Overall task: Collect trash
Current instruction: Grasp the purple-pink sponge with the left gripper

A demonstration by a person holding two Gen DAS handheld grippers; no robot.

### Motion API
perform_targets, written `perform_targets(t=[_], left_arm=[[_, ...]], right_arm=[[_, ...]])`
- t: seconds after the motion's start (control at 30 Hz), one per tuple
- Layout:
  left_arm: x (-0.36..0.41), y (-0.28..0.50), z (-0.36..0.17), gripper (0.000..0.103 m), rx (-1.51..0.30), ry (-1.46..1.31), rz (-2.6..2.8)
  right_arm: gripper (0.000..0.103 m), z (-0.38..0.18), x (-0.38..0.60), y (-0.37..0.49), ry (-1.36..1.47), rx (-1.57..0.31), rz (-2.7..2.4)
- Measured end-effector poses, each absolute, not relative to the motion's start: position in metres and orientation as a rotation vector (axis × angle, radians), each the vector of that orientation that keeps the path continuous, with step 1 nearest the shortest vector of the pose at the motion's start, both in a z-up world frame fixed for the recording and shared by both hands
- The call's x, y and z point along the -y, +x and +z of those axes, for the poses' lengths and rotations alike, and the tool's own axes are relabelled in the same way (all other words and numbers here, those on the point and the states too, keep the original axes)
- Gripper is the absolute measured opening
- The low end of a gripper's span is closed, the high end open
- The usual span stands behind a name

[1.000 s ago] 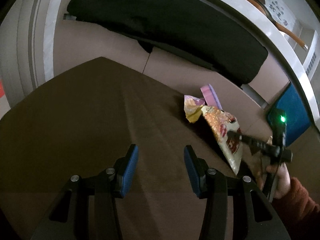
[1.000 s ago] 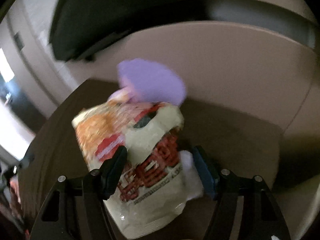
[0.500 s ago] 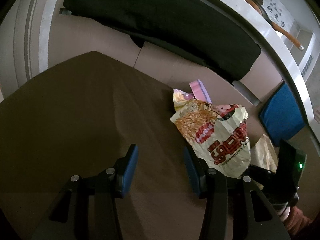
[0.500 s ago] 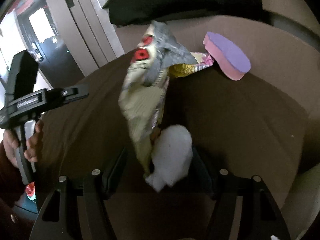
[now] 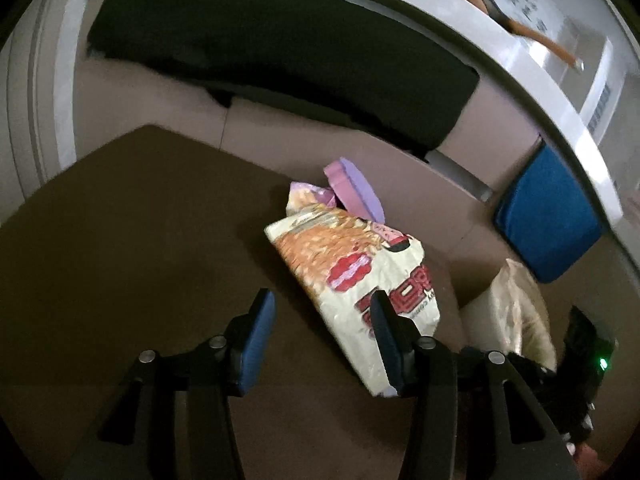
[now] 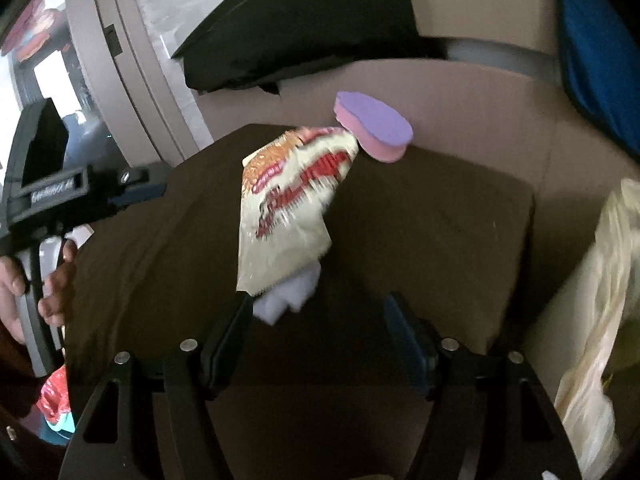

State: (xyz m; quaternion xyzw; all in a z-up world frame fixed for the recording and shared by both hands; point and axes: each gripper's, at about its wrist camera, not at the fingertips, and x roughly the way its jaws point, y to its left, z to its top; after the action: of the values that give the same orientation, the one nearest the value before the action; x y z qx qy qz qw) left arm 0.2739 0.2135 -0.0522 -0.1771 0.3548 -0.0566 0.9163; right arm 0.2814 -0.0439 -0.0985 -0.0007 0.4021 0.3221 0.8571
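Hovering right hand-held gripper (image 6: pixel 318 328), jaws apart, snack bag (image 6: pixel 288 208)

Left gripper (image 5: pixel 320 340) low in frame, blue-padded fingers (image 5: pixel 256 340) spread apart, nothing between them; brown table (image 5: pixel 120 240) beneath. Snack bag (image 5: pixel 352 280), cream with orange and red print, lies on the table just beyond the gripper, its lower edge hidden behind the right finger; contact cannot be told. Smaller crumpled wrapper (image 5: pixel 306 200) touching the bag's far end; purple-and-pink sponge (image 5: pixel 354 192) just behind that, at the table's far edge. Pale plastic bag (image 5: pixel 516 312) right of the snack bag, off the table; blue cushion (image 5: pixel 548 216) beyond it; black cushion (image 5: pixel 280 60) far behind.
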Motion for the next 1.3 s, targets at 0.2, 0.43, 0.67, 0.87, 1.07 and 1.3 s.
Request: perform_targets(t=[0.2,0.43,0.67,0.87,1.07,1.3], left_arm=[[-0.201,0.326,-0.040,0.051,-0.724,-0.351,-0.183],[-0.190,0.429,-0.040,0.055,-0.756,-0.393,-0.213],[-0.195,0.508,-0.077,0.057,-0.868,-0.520,-0.120],[-0.191,0.535,-0.105,0.056,-0.946,-0.639,-0.092],[-0.193,0.514,-0.091,0.037,-0.929,-0.663,-0.137],[-0.250,0.413,-0.031,0.035,-0.748,-0.704,-0.148]], right_arm=[[0.066,-0.113,0.056,0.271,0.022,-0.850,0.669],[0.066,-0.119,0.055,0.276,0.028,-0.814,0.653],[0.066,-0.114,0.070,0.276,-0.004,-0.734,0.591],[0.066,-0.112,0.086,0.290,0.008,-0.720,0.544],[0.066,-0.112,0.097,0.295,0.053,-0.747,0.533],[0.066,-0.092,0.077,0.299,0.099,-0.722,0.627]])
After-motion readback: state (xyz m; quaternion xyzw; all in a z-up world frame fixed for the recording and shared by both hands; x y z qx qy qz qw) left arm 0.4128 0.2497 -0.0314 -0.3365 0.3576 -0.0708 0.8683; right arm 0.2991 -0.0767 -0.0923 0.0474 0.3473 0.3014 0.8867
